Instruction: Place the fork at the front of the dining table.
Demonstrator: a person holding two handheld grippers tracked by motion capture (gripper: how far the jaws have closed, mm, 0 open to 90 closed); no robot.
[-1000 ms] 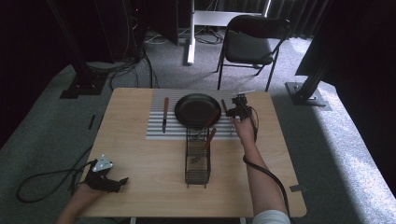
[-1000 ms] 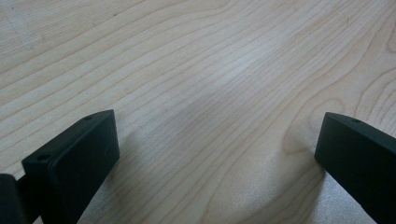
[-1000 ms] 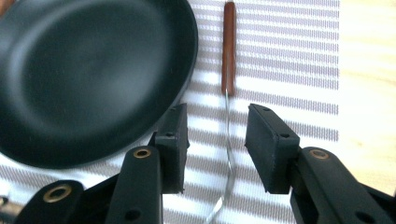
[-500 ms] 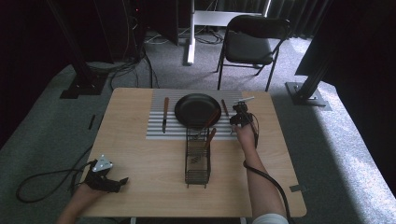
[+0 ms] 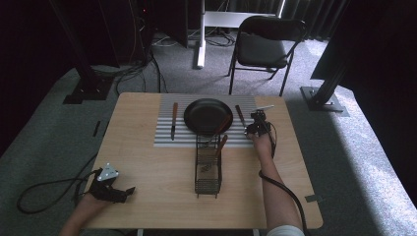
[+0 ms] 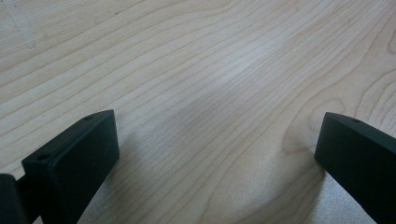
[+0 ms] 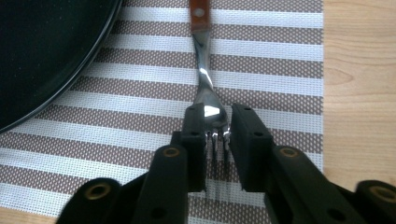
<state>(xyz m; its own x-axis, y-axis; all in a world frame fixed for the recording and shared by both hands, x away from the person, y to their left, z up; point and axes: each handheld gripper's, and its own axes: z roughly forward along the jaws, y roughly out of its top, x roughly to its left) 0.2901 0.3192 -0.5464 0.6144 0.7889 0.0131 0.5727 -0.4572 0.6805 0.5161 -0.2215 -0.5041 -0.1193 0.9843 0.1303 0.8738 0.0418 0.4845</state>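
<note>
High view: fork (image 5: 240, 116) lies on the striped mat (image 5: 164, 139), just right of the black pan (image 5: 207, 115), w/ right gripper (image 5: 256, 125) at its near end. Wire caddy (image 5: 207, 166) sits near-center of the wood table (image 5: 147, 196); knife (image 5: 173, 120) left of the pan. Left gripper (image 5: 120, 191) rests near-left on the table.

Left gripper view: fingers (image 6: 74, 161) spread wide over bare wood grain, holding nothing.

Right gripper view: fingers (image 7: 198, 140) pinch the fork's tines. Steel, stiff, light, prob. slick; the wood handle (image 7: 198, 14) or neck looks a surer hold than the narrow tines. Mat is woven, grippy.
</note>
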